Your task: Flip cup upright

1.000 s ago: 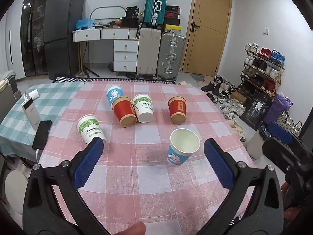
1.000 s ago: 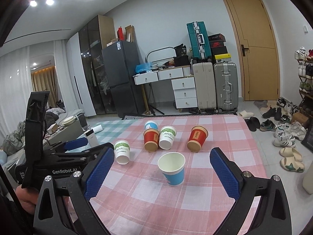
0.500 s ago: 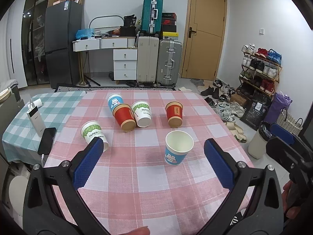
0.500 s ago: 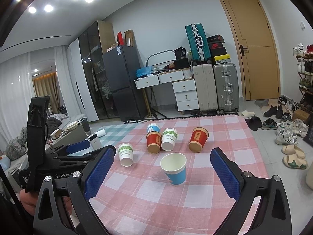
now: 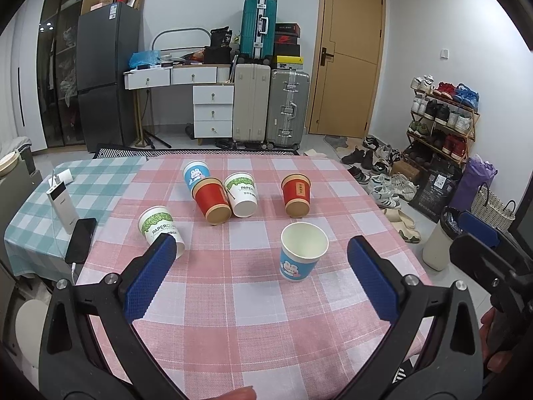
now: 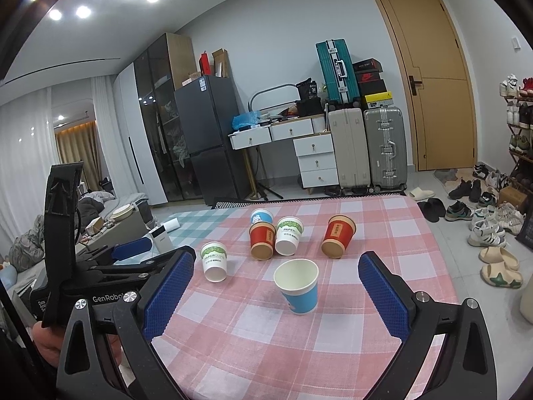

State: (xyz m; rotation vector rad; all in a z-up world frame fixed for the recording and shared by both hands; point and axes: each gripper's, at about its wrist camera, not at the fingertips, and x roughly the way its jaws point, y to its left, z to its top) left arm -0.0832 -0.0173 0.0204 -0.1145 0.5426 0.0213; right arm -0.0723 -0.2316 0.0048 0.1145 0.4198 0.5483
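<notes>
Going left to right across the bench [image 5: 266, 316] with its pink-and-white checked cloth, I am reading "PAPERCUP" on the white paper cup with the green leaf band [image 5: 160, 228], which is standing upside down nearest my left side. Beyond it a blue-and-white paper cup with a cartoon rabbit [image 5: 196, 174], a plain red paper cup with a brown rim [image 5: 212, 200] and a second white green-banded paper cup [image 5: 241, 194], also lettered "PAPER", are sitting inverted and touching in a cluster. Farther right a red paper cup with a printed label [image 5: 296, 195] I cannot read is standing inverted, apart from the cluster. The blue paper cup with the rabbit print [image 5: 302, 256] is standing upright, mouth open, nearest me. I am holding my left tongs [image 5: 260, 278] wide open, gripping nothing, with that upright cup between the blue pads but clear of both. My right tongs [image 6: 274, 295] are likewise spread wide and empty. "GenRobo" is showing on the left tool's black body [image 6: 100, 286] in the right wrist view.
</notes>
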